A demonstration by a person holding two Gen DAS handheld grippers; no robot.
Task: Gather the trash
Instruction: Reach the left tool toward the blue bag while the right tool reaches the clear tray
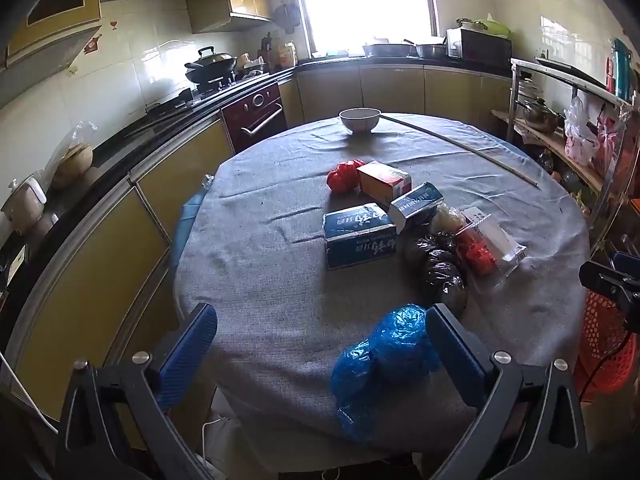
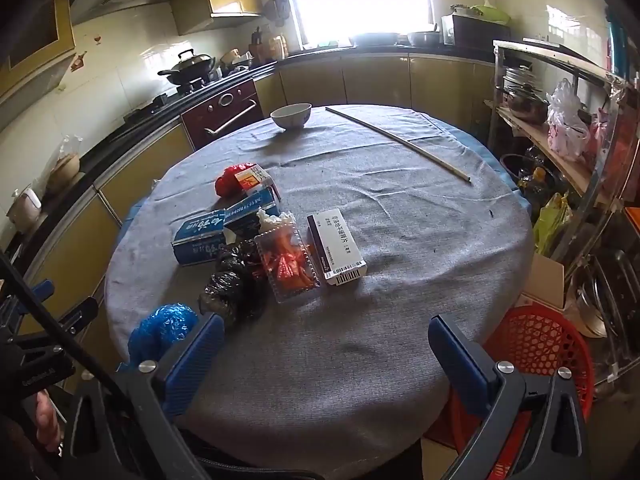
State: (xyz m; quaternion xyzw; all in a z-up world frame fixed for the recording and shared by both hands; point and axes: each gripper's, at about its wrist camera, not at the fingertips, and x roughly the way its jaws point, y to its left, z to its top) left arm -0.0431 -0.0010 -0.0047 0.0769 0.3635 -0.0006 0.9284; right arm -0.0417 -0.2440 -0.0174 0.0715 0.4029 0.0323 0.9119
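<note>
Setting: a home kitchen, a round table (image 2: 400, 240) under a grey cloth, bright window behind.
Left gripper (image 1: 320, 344): jaws spread wide, nothing between the pads, angled down over the near edge of the table.
Right gripper (image 2: 326, 354): jaws spread wide and empty, angled down over bare cloth at the near edge.
Blue bag (image 1: 380, 360): crumpled plastic at the near rim of the table, just inside the left gripper's right finger (image 1: 456, 344); whether it touches the finger cannot be told. In the right view it lies just left of that gripper's left finger (image 2: 196, 360).
Black bag (image 2: 234, 284): crumpled, beyond the blue bag, touching the clear tray.
Clear tray (image 2: 290, 266): plastic clamshell with red and orange scraps inside, beside the white box.
White box (image 2: 338, 246): flat carton with a barcode end, lying to the right of the tray.
Blue cartons (image 1: 358, 234): two, one lying flat, the second (image 1: 416, 204) leaning just behind it.
Orange box (image 1: 384, 180): behind the cartons, next to a red wad (image 1: 342, 176).
Bowl (image 2: 291, 115): white, upright at the far side of the table, well apart from the litter.
Stick (image 2: 400, 140): long, thin, lying across the far right of the cloth.
Red basket (image 2: 540, 352): mesh plastic, on the floor by the table's right edge, below the right gripper.
</note>
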